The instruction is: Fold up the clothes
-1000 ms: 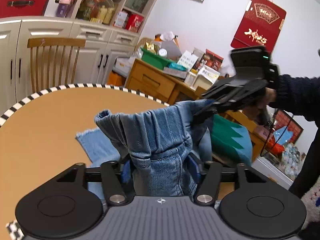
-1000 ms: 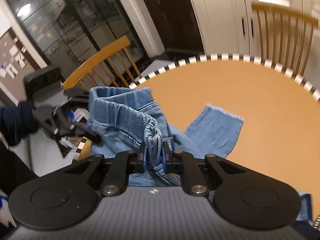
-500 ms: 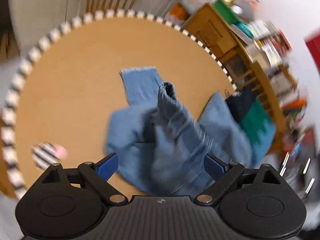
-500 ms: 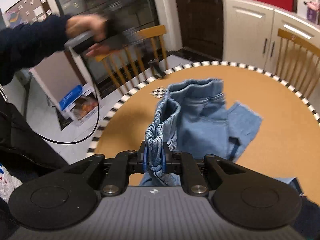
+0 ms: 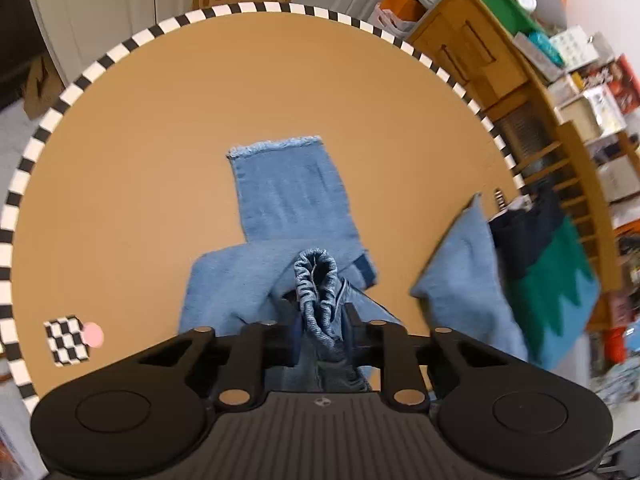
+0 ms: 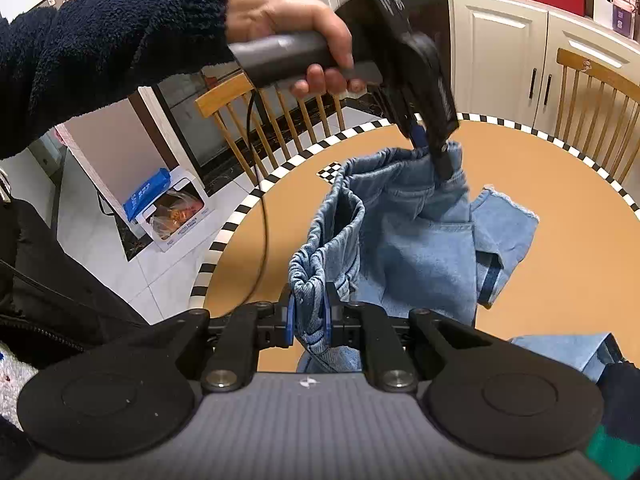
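A round orange table (image 5: 140, 128) with a black-and-white checked rim is set among wooden chairs (image 6: 592, 92) and white cabinets (image 6: 496, 44). A pair of blue jeans (image 5: 288, 196) is held up by the gathered waistband, one frayed leg being laid flat on the tabletop. The left gripper (image 5: 320, 332) is closing, with the waistband pinched between its fingers. The right gripper (image 6: 310, 316) is pressed together on the waistband's other end. A checked marker (image 5: 66, 340) is seen near the rim
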Demonstrator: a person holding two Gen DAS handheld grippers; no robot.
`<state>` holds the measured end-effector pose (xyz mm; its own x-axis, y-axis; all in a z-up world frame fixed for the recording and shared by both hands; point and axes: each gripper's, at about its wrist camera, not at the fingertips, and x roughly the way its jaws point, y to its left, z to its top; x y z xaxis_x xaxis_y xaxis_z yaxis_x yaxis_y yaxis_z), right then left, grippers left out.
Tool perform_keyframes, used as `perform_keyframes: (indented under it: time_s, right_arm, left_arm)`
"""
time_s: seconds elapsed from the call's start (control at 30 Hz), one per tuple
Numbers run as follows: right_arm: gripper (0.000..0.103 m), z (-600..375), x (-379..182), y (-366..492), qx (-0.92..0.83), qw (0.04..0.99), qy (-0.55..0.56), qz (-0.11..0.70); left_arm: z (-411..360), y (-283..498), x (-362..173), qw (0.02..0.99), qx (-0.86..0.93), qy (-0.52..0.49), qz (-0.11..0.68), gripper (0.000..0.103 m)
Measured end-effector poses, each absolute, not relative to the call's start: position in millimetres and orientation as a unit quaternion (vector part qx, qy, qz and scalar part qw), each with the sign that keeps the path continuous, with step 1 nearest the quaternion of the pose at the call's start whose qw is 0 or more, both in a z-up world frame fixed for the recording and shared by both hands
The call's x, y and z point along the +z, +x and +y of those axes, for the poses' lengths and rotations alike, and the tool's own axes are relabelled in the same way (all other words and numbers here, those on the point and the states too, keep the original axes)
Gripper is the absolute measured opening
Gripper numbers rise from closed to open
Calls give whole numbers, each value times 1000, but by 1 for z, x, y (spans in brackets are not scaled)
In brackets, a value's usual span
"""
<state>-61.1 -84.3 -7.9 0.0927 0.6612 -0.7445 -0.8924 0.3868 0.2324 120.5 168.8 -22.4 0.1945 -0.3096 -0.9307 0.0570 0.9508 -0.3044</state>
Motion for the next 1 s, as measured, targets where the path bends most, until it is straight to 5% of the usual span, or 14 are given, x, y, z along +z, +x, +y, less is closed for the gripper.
perform_keyframes:
  time_s: [0.4,0.5,0.57,0.77,1.0]
  right_arm:
    - [17,-118,-23,-70,446,788,-100,414]
    - [26,-120,-23,-87,378,815,-88,430]
    - [49,-124,-18,-98,334,830,-57,443]
    - [68,-166,-13,-159,134,839,305,430]
    - [70,-163,-94,-214,-57,707,589,388]
  left_arm:
    - [185,21,0,848,-87,-220,474,10]
    - [170,7,1,857,-116,-224,450,10]
    - [166,-5,4,862,-132,-225,435,10]
    - [152,-52,-3,873,-186,-209,399,10]
    - [157,-97,-13,871,-214,-199,396,10]
